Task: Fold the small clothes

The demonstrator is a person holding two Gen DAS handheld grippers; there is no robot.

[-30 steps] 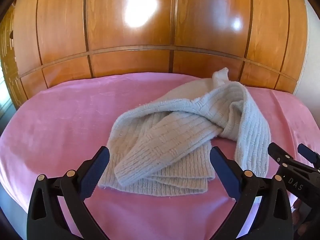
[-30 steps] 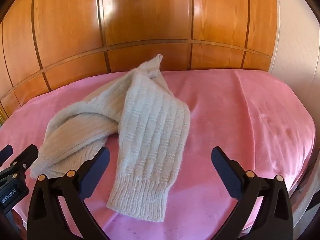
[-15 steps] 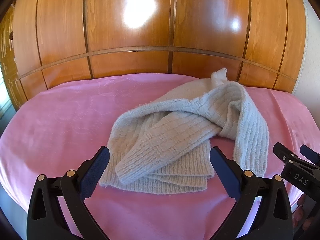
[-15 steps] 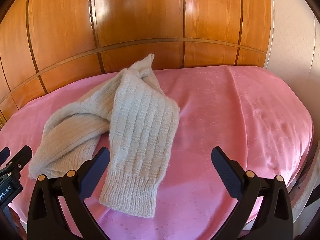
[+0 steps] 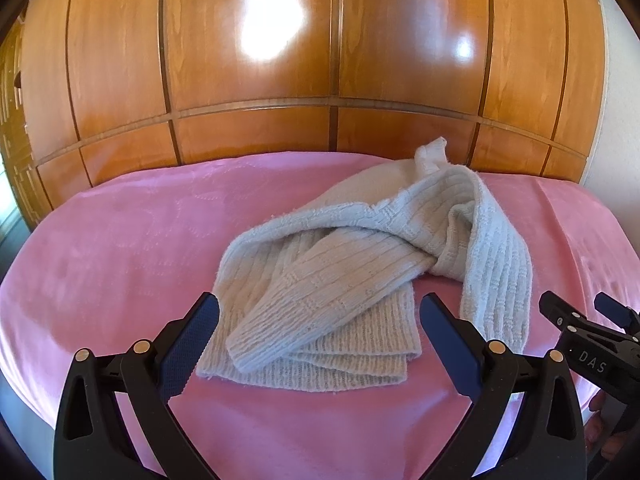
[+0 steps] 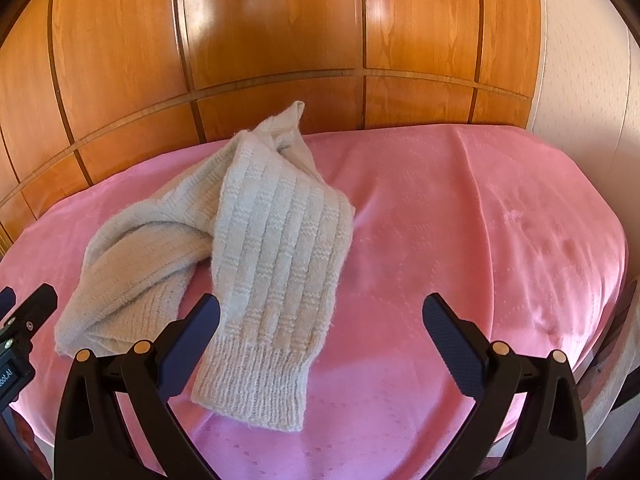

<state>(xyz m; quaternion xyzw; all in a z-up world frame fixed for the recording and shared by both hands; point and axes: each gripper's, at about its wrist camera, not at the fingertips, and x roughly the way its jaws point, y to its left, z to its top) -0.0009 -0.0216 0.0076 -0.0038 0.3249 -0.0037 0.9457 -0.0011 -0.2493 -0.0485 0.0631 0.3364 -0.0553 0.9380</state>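
Since a second ago my right gripper has shifted; the sweater sits further left and lower in its view. Both my grippers, left included, gape, holding nothing. Sweater lies crumpled on the pink bedspread; its underside is hidden.

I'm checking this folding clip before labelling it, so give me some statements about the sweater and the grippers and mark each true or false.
1. The knit sweater lies crumpled on the pink cover. True.
2. The left gripper is shut on a sleeve. False: it is open and holds nothing.
3. The right gripper is open. True.
4. The sweater is dark blue. False: it is pale grey-white.
5. Wooden panels stand behind the bed. True.
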